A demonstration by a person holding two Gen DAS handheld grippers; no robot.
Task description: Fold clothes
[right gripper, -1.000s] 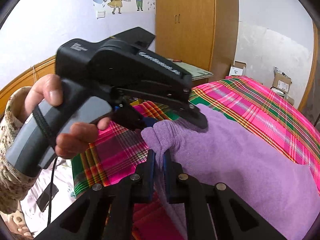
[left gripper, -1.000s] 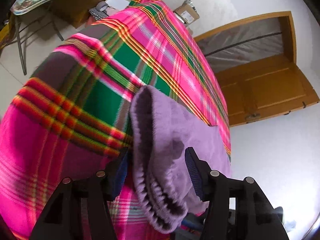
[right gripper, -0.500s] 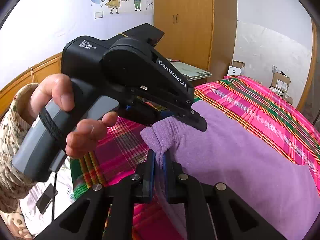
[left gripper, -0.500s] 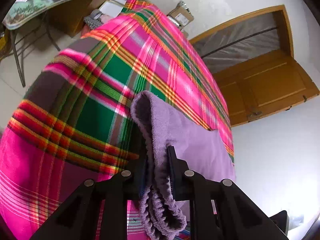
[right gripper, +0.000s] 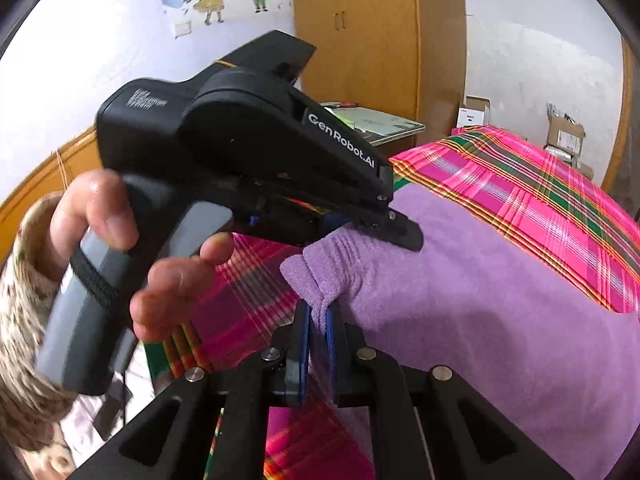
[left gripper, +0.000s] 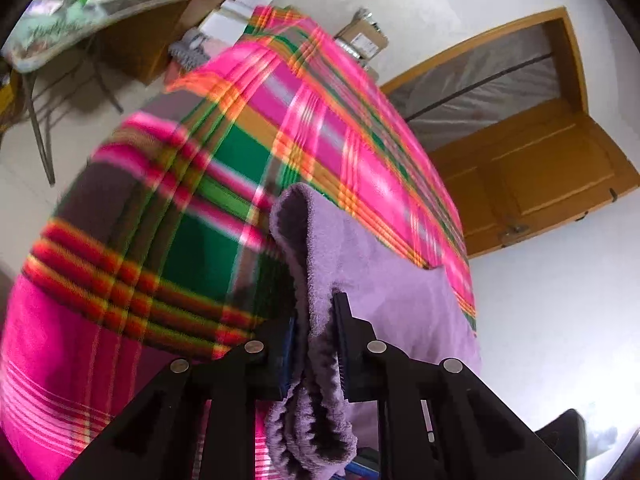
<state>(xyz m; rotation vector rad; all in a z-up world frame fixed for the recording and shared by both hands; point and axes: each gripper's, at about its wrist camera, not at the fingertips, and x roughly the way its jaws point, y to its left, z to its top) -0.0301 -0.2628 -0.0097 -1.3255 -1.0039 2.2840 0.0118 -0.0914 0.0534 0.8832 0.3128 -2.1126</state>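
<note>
A purple fleece garment lies on a bed with a pink, green and orange plaid cover. My left gripper is shut on a bunched, ribbed edge of it, and the cloth hangs down between the fingers. In the right wrist view my right gripper is shut on a neighbouring corner of the same purple garment. Just above it the left gripper, held by a person's hand, pinches the same edge. Both held parts are lifted slightly off the plaid cover.
A folding table and cardboard boxes stand beyond the bed's far end, with a wooden door at the right. A wooden wardrobe and more boxes line the wall. The bed's edge falls away at the left.
My left gripper's jaws, wide apart around the purple edge a second ago, have closed onto it. The right gripper kept its grip and shifted a little sideways.
</note>
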